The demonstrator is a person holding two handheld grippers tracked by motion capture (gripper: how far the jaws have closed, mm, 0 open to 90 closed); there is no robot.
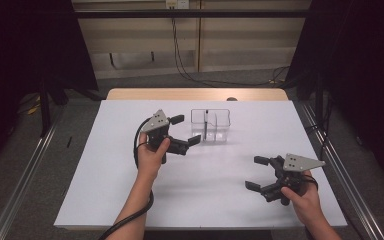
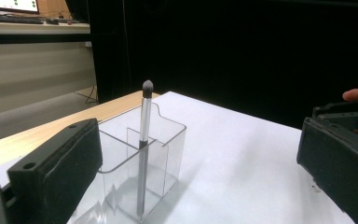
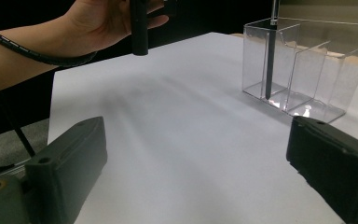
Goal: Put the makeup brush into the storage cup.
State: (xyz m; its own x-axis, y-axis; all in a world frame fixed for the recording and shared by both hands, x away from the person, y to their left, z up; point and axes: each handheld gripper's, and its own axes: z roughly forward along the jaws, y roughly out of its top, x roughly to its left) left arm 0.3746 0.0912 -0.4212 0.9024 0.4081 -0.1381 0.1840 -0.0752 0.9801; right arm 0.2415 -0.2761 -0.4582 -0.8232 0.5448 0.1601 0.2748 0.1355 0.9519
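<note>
two hand-held grippers gaping, empty, left gripper view shows brush [image 2: 143,154] tip, probably grey

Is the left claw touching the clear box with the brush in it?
Apart. In the left gripper view the left claw is open on either side of the clear box, with white table showing between; the brush stands untouched.

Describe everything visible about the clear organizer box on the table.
The clear organizer box looks like transparent acrylic, open on top, with inner walls dividing it into compartments and a scooped dip in its rim. It stands upright on the white table sheet, toward the far middle. A slim brush with a dark rounded tip stands nearly upright in one compartment, leaning on a divider. The left gripper sits open just beside it; whether it touches cannot be told.
</note>
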